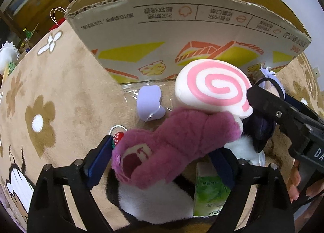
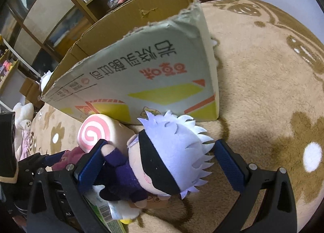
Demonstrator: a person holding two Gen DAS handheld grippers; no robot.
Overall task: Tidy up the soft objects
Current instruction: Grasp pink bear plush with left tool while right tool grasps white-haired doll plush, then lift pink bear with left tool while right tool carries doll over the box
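Note:
A magenta plush bear (image 1: 174, 142) lies between the fingers of my left gripper (image 1: 162, 156), which is shut on it; its face points toward the camera. A white squishy roll with a pink swirl (image 1: 214, 89) rests against the bear, and also shows in the right wrist view (image 2: 97, 131). My right gripper (image 2: 162, 162) is open around a white-haired doll with a black blindfold and purple clothes (image 2: 168, 152); the pads do not press it. The open cardboard box (image 1: 182, 36) stands right behind the toys (image 2: 141, 75).
A lilac felt piece (image 1: 148, 102) in clear wrap lies by the box. A green carton (image 1: 210, 190) and a black-and-white plush (image 1: 154, 200) lie under the bear. All rest on a tan flower-patterned blanket (image 2: 263, 91). Shelves (image 2: 50, 10) stand behind.

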